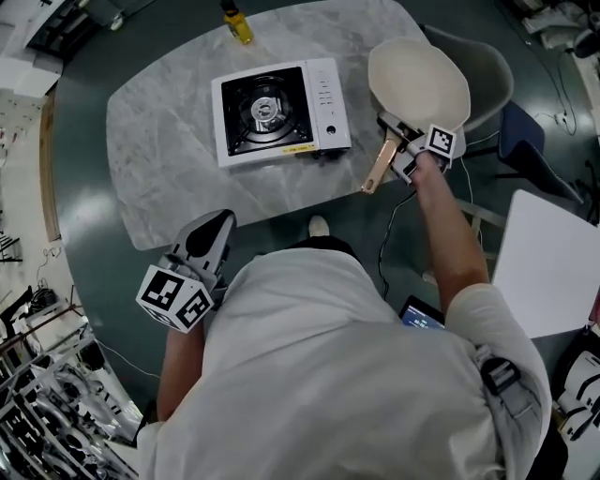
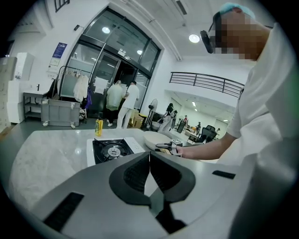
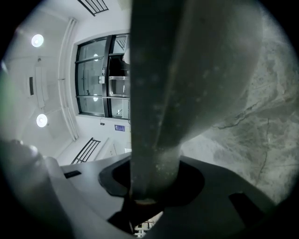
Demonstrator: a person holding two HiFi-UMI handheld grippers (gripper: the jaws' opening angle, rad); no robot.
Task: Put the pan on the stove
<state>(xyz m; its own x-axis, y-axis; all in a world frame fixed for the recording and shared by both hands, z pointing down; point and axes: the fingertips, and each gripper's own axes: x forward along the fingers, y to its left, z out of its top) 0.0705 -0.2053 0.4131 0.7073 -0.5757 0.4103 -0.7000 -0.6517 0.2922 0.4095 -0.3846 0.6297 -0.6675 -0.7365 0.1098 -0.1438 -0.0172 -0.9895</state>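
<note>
A cream pan (image 1: 417,80) sits at the right end of the marble table (image 1: 159,169), its wooden handle (image 1: 379,167) pointing toward me. My right gripper (image 1: 398,141) is shut on the handle close to the pan's body. In the right gripper view the handle (image 3: 154,140) fills the space between the jaws, with the pan's underside (image 3: 205,60) above it. The white portable stove (image 1: 279,111) with a black burner stands at the table's middle, left of the pan. My left gripper (image 1: 208,234) hangs shut and empty off the table's near edge, and its view faces the stove (image 2: 112,150).
A yellow bottle (image 1: 236,22) stands at the table's far edge behind the stove. A grey chair (image 1: 487,75) is tucked behind the pan on the right. A white board (image 1: 548,262) lies on the floor to my right. People stand far off by the glass doors (image 2: 121,100).
</note>
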